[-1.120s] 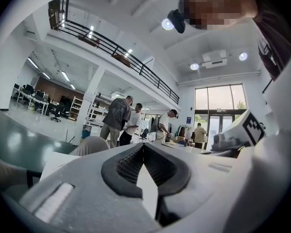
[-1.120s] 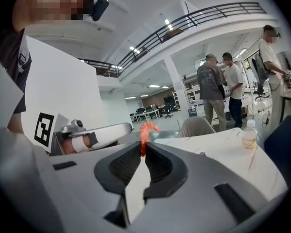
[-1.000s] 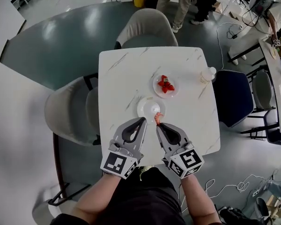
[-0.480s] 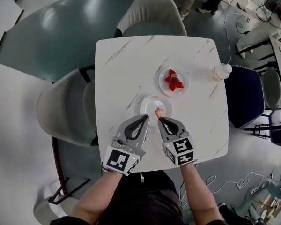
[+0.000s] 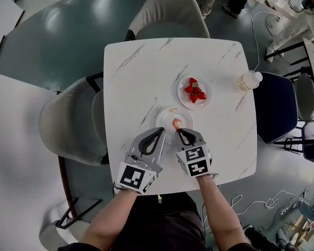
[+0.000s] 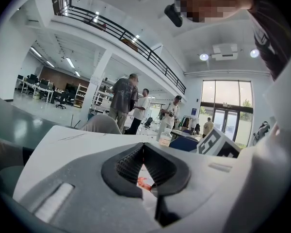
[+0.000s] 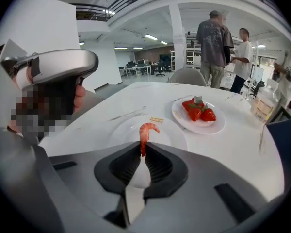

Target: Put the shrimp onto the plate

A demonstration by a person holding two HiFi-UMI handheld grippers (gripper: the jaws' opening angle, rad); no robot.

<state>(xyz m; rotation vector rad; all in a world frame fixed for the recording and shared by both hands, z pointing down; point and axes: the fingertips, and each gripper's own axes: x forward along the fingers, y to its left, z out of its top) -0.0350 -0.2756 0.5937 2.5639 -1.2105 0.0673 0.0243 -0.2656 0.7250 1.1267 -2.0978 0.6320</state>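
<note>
Shrimp (image 7: 145, 132), just one, in right gripper (image 7: 142, 147) over nearer plate (image 7: 120, 130) of two.

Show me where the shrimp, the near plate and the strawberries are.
shrimp (image 7: 143, 137), right gripper view, on its body.
plate (image 7: 172, 137), right gripper view, on its bare right part.
strawberries (image 5: 194, 91), head view, on the pile's middle.

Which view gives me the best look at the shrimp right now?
The right gripper view: the shrimp stands large, pinched at the right gripper's jaw tips above the plate. The head view shows it tiny; the left gripper view, only a red sliver.
</note>
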